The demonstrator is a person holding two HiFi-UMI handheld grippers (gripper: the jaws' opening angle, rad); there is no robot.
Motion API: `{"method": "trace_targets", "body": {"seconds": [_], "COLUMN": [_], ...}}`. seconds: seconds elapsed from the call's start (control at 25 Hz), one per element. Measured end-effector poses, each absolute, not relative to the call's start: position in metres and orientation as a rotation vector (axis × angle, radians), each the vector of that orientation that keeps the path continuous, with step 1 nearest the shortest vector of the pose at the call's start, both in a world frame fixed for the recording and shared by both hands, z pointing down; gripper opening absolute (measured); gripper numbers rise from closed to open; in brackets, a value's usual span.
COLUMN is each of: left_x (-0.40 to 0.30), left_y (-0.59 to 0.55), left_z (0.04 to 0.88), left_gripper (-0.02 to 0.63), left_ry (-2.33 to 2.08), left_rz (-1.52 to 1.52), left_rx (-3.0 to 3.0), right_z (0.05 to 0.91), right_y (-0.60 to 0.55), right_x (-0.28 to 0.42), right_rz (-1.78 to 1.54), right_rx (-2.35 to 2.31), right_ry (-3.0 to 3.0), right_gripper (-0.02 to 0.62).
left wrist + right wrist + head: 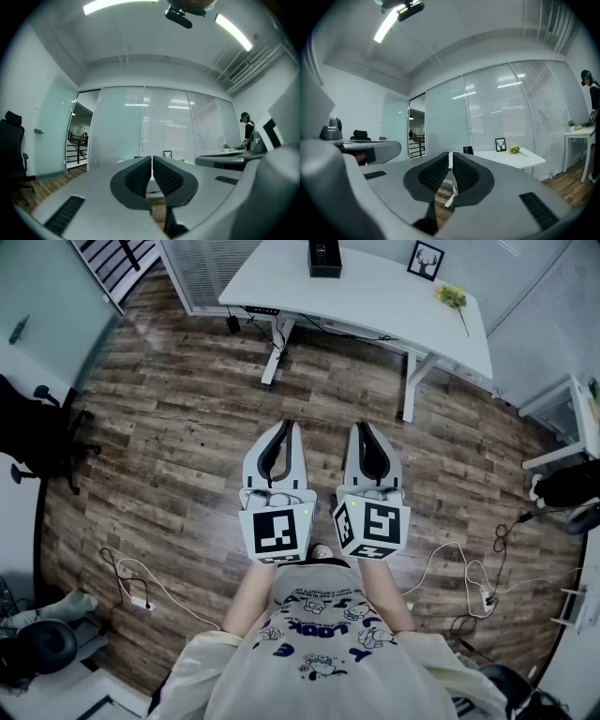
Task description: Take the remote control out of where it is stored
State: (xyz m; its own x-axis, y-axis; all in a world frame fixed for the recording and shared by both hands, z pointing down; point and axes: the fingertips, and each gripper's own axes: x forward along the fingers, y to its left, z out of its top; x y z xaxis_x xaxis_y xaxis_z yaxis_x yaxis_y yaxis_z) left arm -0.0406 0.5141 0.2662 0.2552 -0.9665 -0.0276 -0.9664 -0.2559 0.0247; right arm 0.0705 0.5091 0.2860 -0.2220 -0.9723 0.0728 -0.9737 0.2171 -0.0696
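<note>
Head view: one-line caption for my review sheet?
Left gripper and right gripper, both shut, held over brown wood-plank floor before a white rectangular desk.

We had bright, even light from the ceiling strips (a bit cool-toned), soft shadows, heavy fisheye bending and dark corners.

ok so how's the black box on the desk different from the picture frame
The box is solid black; the frame has a black border round a white picture of a deer head. The box sits nearer the middle of the desk; the frame stands toward one end, beside the yellow flowers. Both stand on the white desk, toward its far edge.
</note>
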Motion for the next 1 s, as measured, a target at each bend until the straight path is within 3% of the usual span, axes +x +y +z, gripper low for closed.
{"method": "trace_targets", "body": {"seconds": [1.0], "left_x": [-0.086], "left_y": [0.481], "left_z": [0.282], "left_gripper": [0.023], "left_ry": [-1.866], "left_rz": [-0.016], "left_rx": [2.519], "right_z": [0.304], "right_y": [0.479], "right_x": [0.028], "right_rz": [0.209], "right_rx": [1.966], "right_ry": [-2.409], "right_gripper": [0.049]}}
